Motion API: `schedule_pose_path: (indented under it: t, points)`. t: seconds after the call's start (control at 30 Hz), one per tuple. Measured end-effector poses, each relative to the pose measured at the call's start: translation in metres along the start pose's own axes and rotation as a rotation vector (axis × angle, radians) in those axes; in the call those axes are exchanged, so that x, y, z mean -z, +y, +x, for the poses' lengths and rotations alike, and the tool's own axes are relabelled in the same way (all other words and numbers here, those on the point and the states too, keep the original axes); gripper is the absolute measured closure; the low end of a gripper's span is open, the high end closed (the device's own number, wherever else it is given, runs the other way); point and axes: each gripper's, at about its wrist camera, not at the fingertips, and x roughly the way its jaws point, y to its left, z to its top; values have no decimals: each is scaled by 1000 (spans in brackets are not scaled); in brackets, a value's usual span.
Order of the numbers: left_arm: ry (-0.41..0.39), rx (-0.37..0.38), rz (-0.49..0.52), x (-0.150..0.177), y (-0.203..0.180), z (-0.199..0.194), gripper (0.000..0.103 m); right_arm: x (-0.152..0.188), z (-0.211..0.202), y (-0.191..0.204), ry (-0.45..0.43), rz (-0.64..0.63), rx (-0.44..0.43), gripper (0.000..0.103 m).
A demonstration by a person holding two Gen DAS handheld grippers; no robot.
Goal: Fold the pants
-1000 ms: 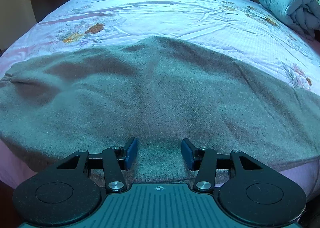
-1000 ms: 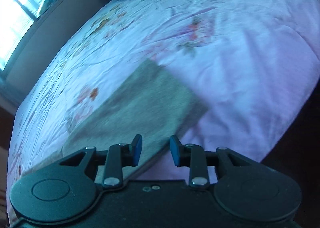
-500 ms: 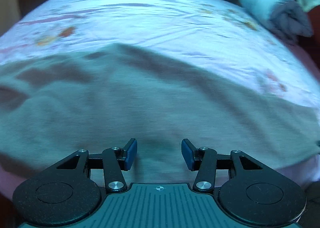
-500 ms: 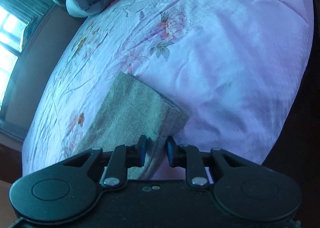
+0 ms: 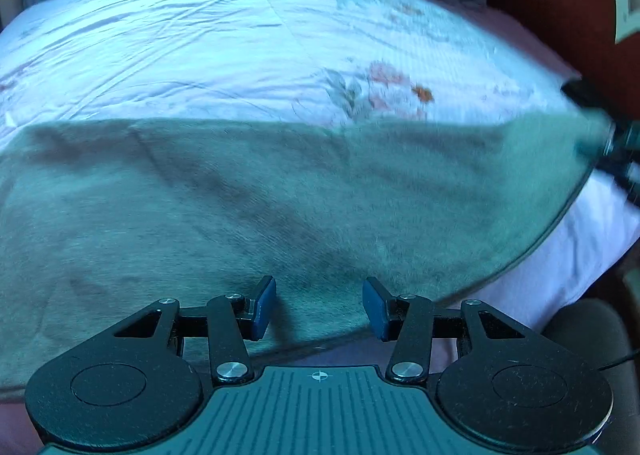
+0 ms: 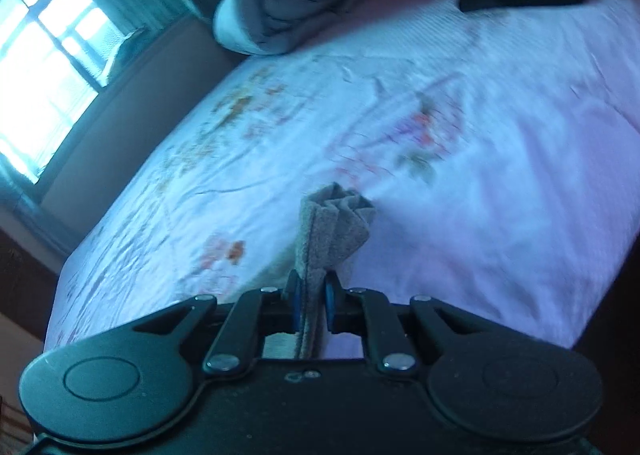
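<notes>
The pants (image 5: 248, 215) lie flat across the near part of the bed (image 5: 240, 55), their long axis running crosswise in front of the left tool (image 5: 319, 307), from its far left side out to its right. That tool's jaws stand apart with nothing between them; the cloth is spread just ahead of and under the tips, its near edge lying almost at them. The right tool (image 6: 308, 301) is clamped on one end of the pants (image 6: 334, 227), which bunches into pleats and stands up ahead of its pads, raised off the sheet. So the right hand already holds its end, and the left is the nearer hand to the free near edge; my judgement is that the fold turns on the left taking that edge directly ahead.

The left view shows the whole spread and the raised right-hand end, with the right tool (image 5: 620, 153) only a dark blur there. The right view shows the grip itself, but nothing of the flat cloth.
</notes>
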Motion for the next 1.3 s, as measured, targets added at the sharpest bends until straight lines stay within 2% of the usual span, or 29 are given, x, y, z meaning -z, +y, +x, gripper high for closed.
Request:
schedule_pose_path:
  t: [0.17, 0.3, 0.43, 0.7, 0.8, 0.87, 0.97, 1.07, 1.17, 1.3]
  points:
    - [14, -30, 51, 7, -14, 8, 54, -2, -5, 40, -6, -100, -104, 101]
    - [21, -14, 13, 8, -6, 14, 54, -1, -9, 82, 19, -201, -216, 101]
    - [-1, -14, 22, 13, -7, 14, 54, 7, -7, 129, 75, -303, -340, 102]
    - [-23, 78, -34, 17, 11, 9, 54, 43, 6, 204, 297, -446, -599, 102]
    - [-35, 123, -73, 17, 25, 6, 54, 57, 11, 229, 384, -501, -671, 102]
    - [-49, 119, -106, 20, 38, -6, 54, 67, 15, 241, 441, -516, -696, 102]
    - [-88, 41, -97, 31, 64, -36, 54, 74, 27, 253, 498, -531, -709, 102]
    - [-67, -44, -146, 49, 108, -60, 54, 89, 38, 264, 533, -557, -708, 102]
    - [-50, -110, -248, 68, 158, -80, 54, 115, 47, 267, 558, -571, -682, 102]
    - [-44, -133, -429, 78, 218, -97, 54, 162, 49, 266, 600, -612, -625, 102]
